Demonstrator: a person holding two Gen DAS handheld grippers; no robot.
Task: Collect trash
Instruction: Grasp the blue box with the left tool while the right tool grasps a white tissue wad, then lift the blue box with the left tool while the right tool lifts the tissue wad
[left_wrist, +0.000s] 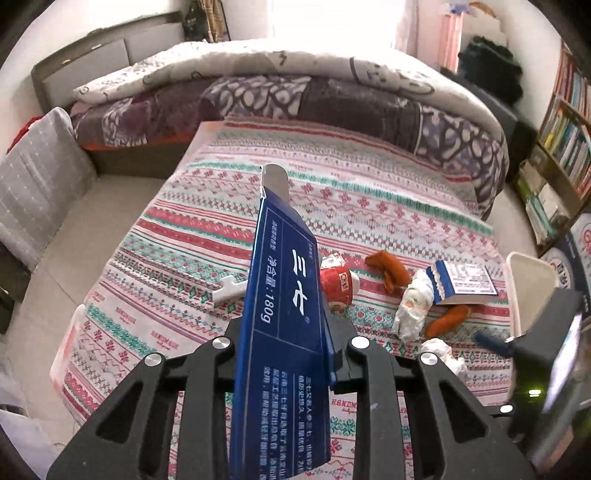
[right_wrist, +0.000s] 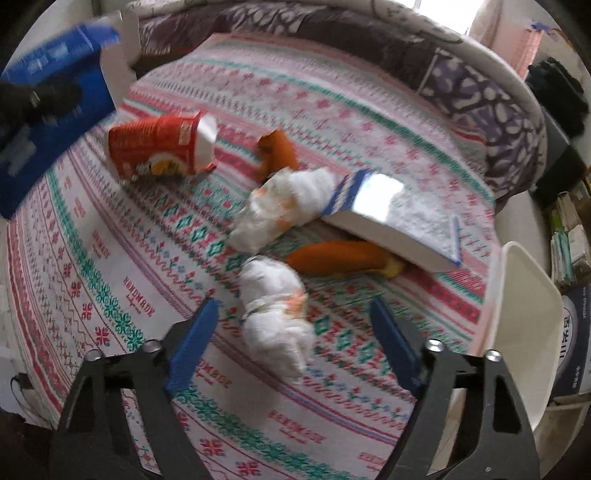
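Left wrist view: left gripper (left_wrist: 286, 354) clamped on a long blue carton (left_wrist: 282, 314) printed with white Chinese text and "180g", held on edge between the fingers, open end flap pointing away over the patterned bedspread (left_wrist: 369, 192). Beyond the carton on the bedspread: a crushed red paper cup (left_wrist: 338, 282), a white plastic piece (left_wrist: 229, 288) to its left, an orange peel (left_wrist: 388, 267), a wad of white tissue (left_wrist: 412, 308) touching a blue-and-white book (left_wrist: 463, 282), a second orange peel (left_wrist: 445, 321) below the book, another crumpled tissue ball (left_wrist: 443, 352) nearer the camera. White bin rim (left_wrist: 532, 280) at the bed's right edge; right gripper seen dark and blurred at far right. Right wrist view: right gripper (right_wrist: 295, 347) spread wide, blue fingers (right_wrist: 194, 347) low over the bedspread, the crumpled tissue ball (right_wrist: 275, 319) lying between them, not visibly touched. Further off: the larger tissue wad (right_wrist: 284, 206) against the book (right_wrist: 402, 221), one orange peel (right_wrist: 340, 256) tucked partly under the book, the other (right_wrist: 277, 151) beside the red cup (right_wrist: 162, 144) lying on its side. Blue carton (right_wrist: 51, 122) raised at upper left in the dark left gripper (right_wrist: 40, 101), blurred. White bin (right_wrist: 524, 325) just beside the bed at right.
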